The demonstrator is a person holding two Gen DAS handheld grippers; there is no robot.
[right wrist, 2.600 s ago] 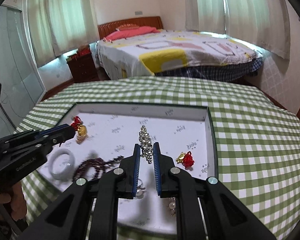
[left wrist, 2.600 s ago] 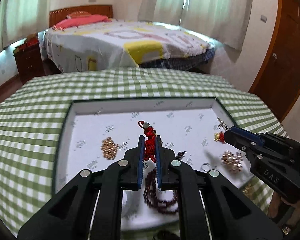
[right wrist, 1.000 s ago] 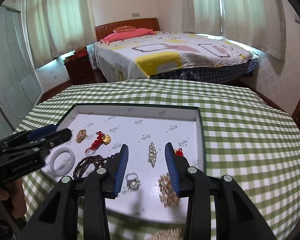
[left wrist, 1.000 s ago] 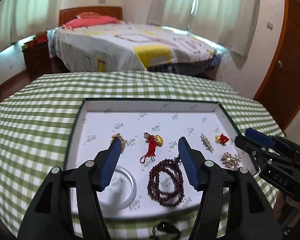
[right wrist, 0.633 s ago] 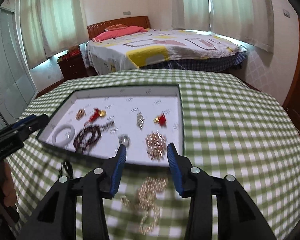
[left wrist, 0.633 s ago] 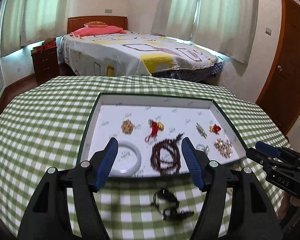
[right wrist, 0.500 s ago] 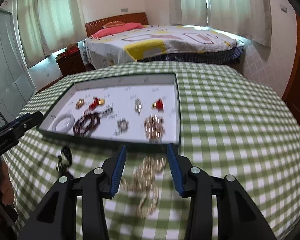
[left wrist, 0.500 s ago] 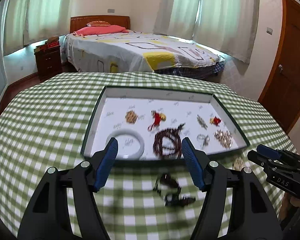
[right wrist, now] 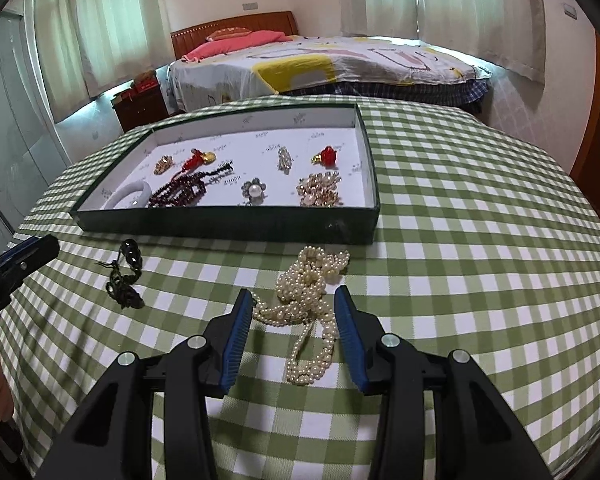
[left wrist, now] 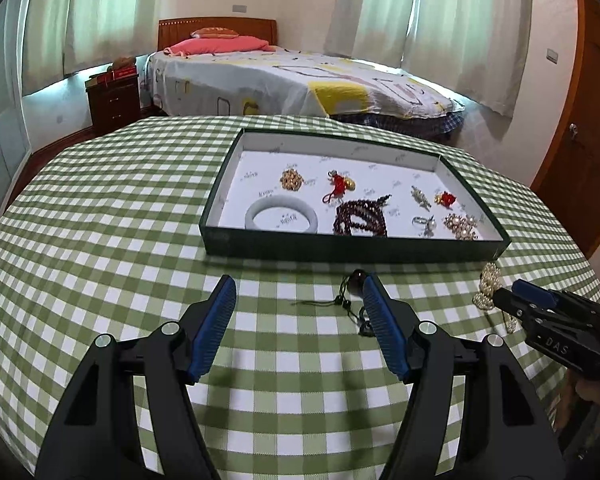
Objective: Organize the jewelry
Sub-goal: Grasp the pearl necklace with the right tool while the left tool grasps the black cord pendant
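A dark green tray with a white lining holds a white bangle, a dark red bead string, a red tassel charm and several brooches. On the checked cloth in front of it lie a black cord necklace and a pearl necklace. My left gripper is open, and the black cord lies by its right finger. My right gripper is open, with the pearl heap between its fingers but not pressed.
The table wears a green and white checked cloth and drops off at its rounded edges. Behind it stand a bed, a dark nightstand and curtained windows. A wooden door is at the right.
Both grippers have drawn back from over the tray to the cloth in front of it. The black cord and the pearl necklace have come into view by the fingers. Both grippers' jaws stand slightly wider.
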